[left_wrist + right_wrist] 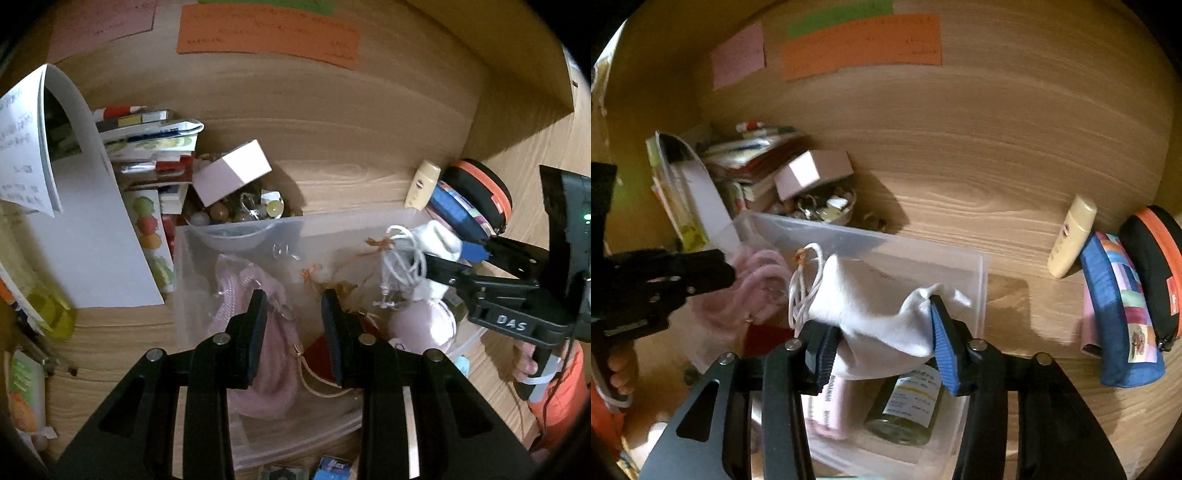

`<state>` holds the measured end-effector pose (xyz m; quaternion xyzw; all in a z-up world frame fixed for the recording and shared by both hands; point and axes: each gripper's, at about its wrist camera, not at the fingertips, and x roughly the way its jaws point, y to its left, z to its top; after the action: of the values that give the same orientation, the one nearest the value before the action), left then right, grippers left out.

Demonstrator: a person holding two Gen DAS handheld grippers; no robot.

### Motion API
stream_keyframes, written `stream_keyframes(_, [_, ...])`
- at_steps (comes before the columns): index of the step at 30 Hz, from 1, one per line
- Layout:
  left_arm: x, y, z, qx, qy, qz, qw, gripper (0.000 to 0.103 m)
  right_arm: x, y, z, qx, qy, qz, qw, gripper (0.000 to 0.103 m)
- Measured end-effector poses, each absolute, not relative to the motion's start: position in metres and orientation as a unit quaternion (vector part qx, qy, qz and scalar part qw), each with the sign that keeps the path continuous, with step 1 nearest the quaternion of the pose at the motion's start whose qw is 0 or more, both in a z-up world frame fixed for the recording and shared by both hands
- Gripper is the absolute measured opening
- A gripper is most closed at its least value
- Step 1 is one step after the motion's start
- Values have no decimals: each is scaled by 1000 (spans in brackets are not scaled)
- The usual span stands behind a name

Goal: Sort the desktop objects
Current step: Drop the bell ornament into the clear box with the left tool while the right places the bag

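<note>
A clear plastic bin (192, 243) (979, 280) sits on the wooden desk and holds a pink pouch (240, 295) (753, 280), a red item (321, 354), and a glass jar (908, 406). My right gripper (882, 332) (439, 258) is shut on a white drawstring pouch (871, 302) (439, 236) and holds it over the bin's right side. My left gripper (295, 332) is open and empty above the bin's middle, over the pink pouch; its body shows in the right wrist view (665, 280).
A bowl of trinkets (240, 218) with a pink box (232, 170) stands behind the bin. Stacked books and papers (147, 147) lie at left. A cream bottle (1071, 236), a blue pencil case (1123, 314) and a black-orange case (1156, 273) lie at right.
</note>
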<state>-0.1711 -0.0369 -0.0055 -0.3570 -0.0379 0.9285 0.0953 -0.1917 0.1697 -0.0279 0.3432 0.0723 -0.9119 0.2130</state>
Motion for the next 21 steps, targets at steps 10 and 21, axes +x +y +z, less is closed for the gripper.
stream_keyframes(10, [-165,-35,-5,-344,-29,934,89,55,-180,150,-36,320,155,-916,187,68])
stream_keyframes(21, [-148,-35,15,-318,-22,945,70,86,-157,155,-14,309,158,-920,181,94])
